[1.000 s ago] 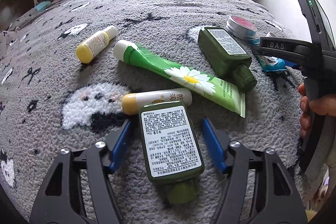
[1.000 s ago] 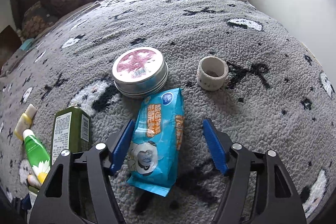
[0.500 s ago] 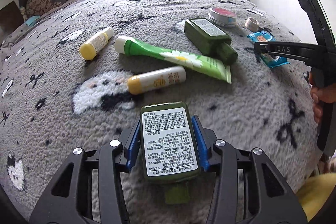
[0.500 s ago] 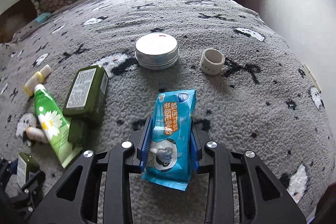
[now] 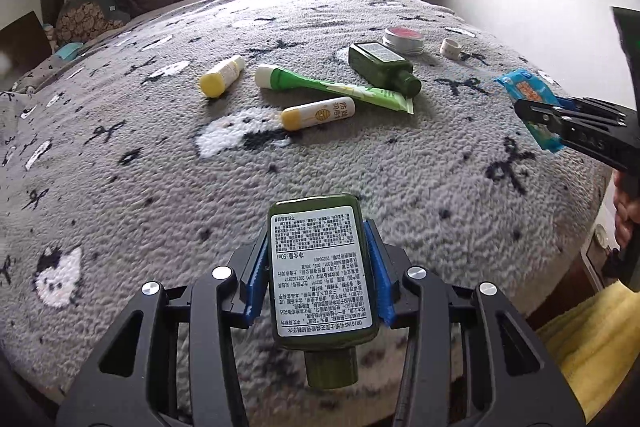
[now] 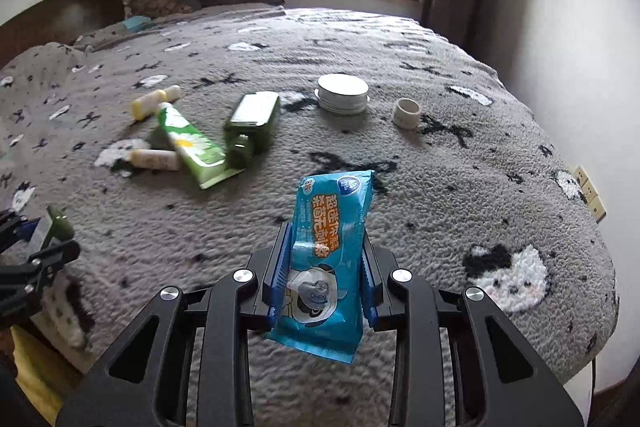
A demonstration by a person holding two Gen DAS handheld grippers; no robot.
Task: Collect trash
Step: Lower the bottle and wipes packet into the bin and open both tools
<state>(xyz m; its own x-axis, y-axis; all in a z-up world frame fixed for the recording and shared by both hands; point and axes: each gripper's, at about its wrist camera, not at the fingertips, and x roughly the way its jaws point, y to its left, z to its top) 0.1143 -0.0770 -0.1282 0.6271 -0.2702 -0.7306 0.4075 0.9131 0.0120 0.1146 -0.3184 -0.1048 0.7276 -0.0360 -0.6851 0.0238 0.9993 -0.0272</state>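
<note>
My left gripper (image 5: 316,233) has its blue pads on the sides of a dark green bottle (image 5: 320,267) with a white label, cap toward the camera; its jaws are still closing on it. The bottle hangs lifted above the grey blanket (image 5: 160,167). My right gripper (image 6: 326,231) is shut on a blue wet-wipe pack (image 6: 334,203), held upright off the bed. In the left wrist view that pack (image 5: 524,89) shows at the far right, in the right gripper (image 5: 560,115). The right wrist view shows the left gripper (image 6: 40,239) at the left edge.
Left on the blanket are a second green bottle (image 5: 380,67), a green daisy tube (image 5: 332,89), two yellow-capped tubes (image 5: 222,77) (image 5: 320,113), a round tin (image 5: 403,39) and a white ring (image 5: 451,47). A wall (image 6: 560,67) borders the bed's right side.
Both grippers closed on their items, the left on the green bottle and the right on the blue pack. Both then lifted and pulled back from the other items.
</note>
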